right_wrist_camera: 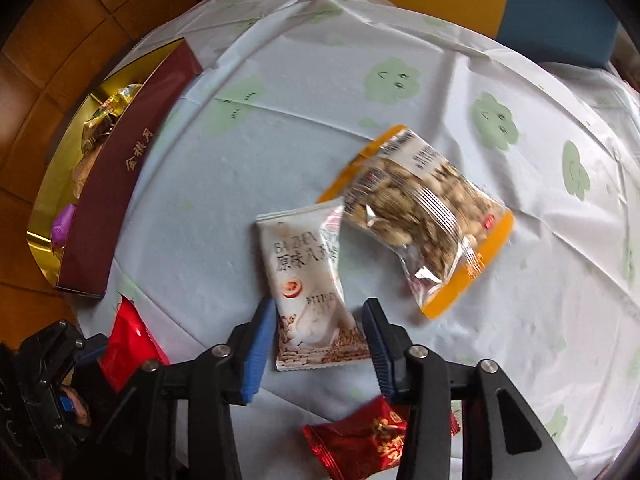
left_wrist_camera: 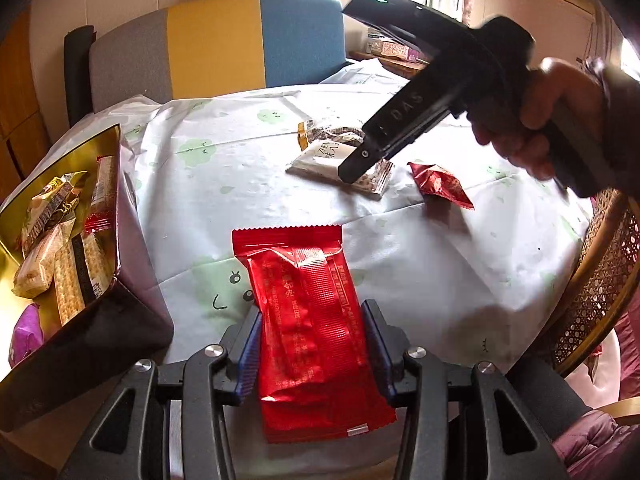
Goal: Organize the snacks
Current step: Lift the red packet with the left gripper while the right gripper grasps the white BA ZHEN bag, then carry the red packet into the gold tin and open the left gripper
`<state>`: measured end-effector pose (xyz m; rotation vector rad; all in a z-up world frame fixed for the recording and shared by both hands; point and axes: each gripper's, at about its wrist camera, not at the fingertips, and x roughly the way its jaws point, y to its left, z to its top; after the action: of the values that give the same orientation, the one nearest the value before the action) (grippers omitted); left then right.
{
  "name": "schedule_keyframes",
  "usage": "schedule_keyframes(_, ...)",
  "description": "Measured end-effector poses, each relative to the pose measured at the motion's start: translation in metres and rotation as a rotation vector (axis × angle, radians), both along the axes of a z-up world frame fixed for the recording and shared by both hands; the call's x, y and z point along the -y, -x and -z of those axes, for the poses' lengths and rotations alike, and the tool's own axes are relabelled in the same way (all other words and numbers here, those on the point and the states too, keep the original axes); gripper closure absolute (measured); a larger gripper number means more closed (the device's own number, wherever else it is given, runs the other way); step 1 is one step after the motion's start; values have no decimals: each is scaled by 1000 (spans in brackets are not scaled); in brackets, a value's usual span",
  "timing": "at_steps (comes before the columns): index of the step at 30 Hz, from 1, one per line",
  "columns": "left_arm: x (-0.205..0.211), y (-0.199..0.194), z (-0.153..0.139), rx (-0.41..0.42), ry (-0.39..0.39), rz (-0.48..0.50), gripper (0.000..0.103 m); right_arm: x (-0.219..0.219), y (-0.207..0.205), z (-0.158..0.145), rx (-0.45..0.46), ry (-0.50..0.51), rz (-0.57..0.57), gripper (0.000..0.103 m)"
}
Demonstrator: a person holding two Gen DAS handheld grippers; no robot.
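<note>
My left gripper (left_wrist_camera: 312, 308) is shut on a long red packet (left_wrist_camera: 312, 340), held lengthwise between its blue pads over the near table edge. My right gripper (right_wrist_camera: 319, 306) points steeply down, its jaws open on either side of a flat white snack packet (right_wrist_camera: 308, 280) that lies on the tablecloth. That packet (left_wrist_camera: 320, 160) sits mid-table under the right finger in the left wrist view. A clear nut packet with orange ends (right_wrist_camera: 420, 216) overlaps its far corner. A small red candy packet (right_wrist_camera: 360, 440) lies near it. The maroon box with a gold lining (left_wrist_camera: 100, 320) holds several snacks.
A person's hand (left_wrist_camera: 540, 128) grips the right tool's handle. A chair with a grey, yellow and blue back (left_wrist_camera: 216, 40) stands behind the round table with its white clothed top (left_wrist_camera: 240, 184). A wicker chair (left_wrist_camera: 600, 280) is at the right edge. The box (right_wrist_camera: 120, 180) sits at the table's left rim.
</note>
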<state>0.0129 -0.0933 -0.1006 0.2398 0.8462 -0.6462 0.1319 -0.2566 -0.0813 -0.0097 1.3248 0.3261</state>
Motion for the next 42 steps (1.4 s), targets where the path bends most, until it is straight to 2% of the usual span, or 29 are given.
schedule_keyframes(1, 0, 0, -1, -1, -2, -1, 56, 2, 4, -1, 8, -13, 4, 38)
schedule_keyframes(3, 3, 0, 0, 2, -10, -2, 56, 6, 18, -6, 53, -15, 5, 28)
schedule_keyframes(7, 4, 1, 0, 4, -20, -5, 56, -10, 25, -11, 164, 80, -53, 27)
schedule_keyframes(8, 5, 1, 0, 5, -24, -6, 56, -13, 27, -11, 176, 94, -72, 29)
schedule_keyframes(9, 6, 1, 0, 6, -26, -7, 56, -18, 26, -10, 178, 100, -90, 42)
schedule_keyframes(10, 6, 1, 0, 8, -30, -8, 56, -21, 26, -7, 178, 109, -100, 60)
schedule_keyframes(13, 7, 2, 0, 11, -36, -10, 56, -21, 26, -3, 191, 107, -95, 63)
schedule_keyframes(19, 9, 4, -7, 20, -39, -1, 57, -30, 25, 2, 190, 126, -102, 63)
schedule_keyframes(23, 6, 11, -32, 69, 7, 23, 57, -31, 28, 3, 196, 134, -102, 63)
schedule_keyframes(26, -5, 10, -57, 101, 64, -4, 57, -32, 30, 3, 209, 147, -109, 64)
schedule_keyframes(30, -39, -9, -86, 76, 168, -117, 57, -33, 29, 3, 215, 151, -111, 64)
schedule_keyframes(34, -88, -38, -97, 7, 245, -304, 57, -33, 30, 3, 218, 155, -111, 64)
schedule_keyframes(36, -109, -49, -96, -22, 262, -387, 57, -34, 30, 3, 220, 157, -109, 64)
schedule_keyframes(39, -141, -70, -82, -115, 285, -525, 57, -34, 30, 3, 223, 160, -109, 64)
schedule_keyframes(42, -159, -80, -67, -207, 304, -601, 57, -34, 30, 3, 224, 160, -109, 64)
